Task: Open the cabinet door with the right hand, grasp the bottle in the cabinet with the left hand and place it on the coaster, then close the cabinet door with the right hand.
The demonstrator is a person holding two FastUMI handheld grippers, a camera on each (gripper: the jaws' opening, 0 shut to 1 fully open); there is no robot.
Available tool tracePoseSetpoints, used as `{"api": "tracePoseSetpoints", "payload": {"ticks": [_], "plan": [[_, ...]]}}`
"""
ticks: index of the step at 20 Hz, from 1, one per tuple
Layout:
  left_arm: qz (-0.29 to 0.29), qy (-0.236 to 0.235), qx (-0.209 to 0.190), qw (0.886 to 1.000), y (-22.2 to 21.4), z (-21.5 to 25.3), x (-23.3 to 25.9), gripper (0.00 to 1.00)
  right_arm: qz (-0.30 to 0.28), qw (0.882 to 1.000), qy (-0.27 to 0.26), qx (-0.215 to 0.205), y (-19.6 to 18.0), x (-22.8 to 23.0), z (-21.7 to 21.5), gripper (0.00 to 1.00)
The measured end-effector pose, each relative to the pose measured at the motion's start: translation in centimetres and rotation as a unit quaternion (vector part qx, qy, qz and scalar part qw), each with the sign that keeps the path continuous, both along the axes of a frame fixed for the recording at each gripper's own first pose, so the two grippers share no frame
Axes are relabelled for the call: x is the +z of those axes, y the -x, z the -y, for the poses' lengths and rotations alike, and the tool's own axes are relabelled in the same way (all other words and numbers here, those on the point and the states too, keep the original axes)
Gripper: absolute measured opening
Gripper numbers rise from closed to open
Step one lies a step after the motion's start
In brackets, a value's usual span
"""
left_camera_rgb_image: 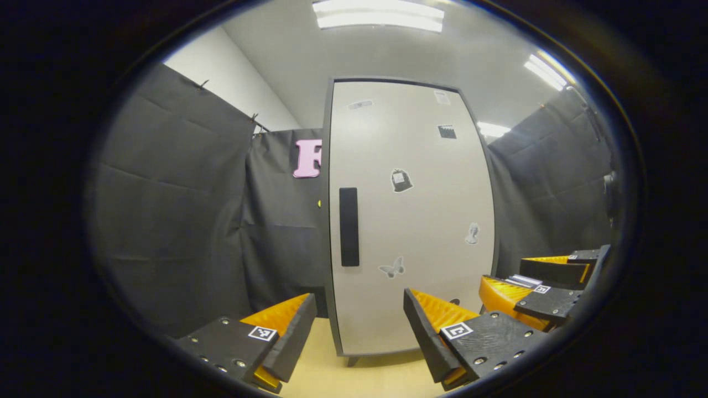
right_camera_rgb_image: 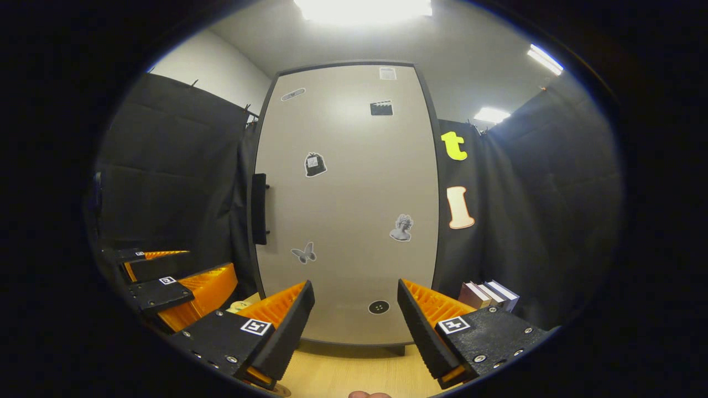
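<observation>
Nearest my lens in the left gripper view, the left gripper (left_camera_rgb_image: 359,326) had its fingers spread apart, holding nothing, above the pale wooden table (left_camera_rgb_image: 354,381). The right gripper (right_camera_rgb_image: 354,312) was likewise spread and empty in its own view. Ahead stood the cabinet door (left_camera_rgb_image: 409,221), shut, with its dark vertical handle (left_camera_rgb_image: 349,226) near the left edge. Stickers dotted the door, among them a butterfly (left_camera_rgb_image: 392,268) and a clapperboard (right_camera_rgb_image: 381,108); I could read no writing on any. A few books (right_camera_rgb_image: 489,294) stood right of the cabinet. The bottle was hidden from me.
</observation>
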State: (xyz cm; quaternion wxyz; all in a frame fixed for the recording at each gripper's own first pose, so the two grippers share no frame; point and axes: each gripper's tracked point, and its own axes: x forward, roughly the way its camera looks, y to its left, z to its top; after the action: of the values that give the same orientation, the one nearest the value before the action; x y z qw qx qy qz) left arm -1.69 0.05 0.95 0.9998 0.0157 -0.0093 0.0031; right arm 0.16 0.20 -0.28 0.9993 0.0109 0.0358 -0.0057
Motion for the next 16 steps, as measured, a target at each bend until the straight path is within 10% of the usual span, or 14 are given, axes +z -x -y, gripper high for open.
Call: {"api": "tracePoseSetpoints", "payload": {"ticks": [16], "plan": [[-0.025, 0.006, 0.028, 0.999, 4.4, -4.7, -1.8, 0.91, 0.048, 0.997, 0.032, 0.042, -5.7, 4.0, -5.6, 0.93]]}}
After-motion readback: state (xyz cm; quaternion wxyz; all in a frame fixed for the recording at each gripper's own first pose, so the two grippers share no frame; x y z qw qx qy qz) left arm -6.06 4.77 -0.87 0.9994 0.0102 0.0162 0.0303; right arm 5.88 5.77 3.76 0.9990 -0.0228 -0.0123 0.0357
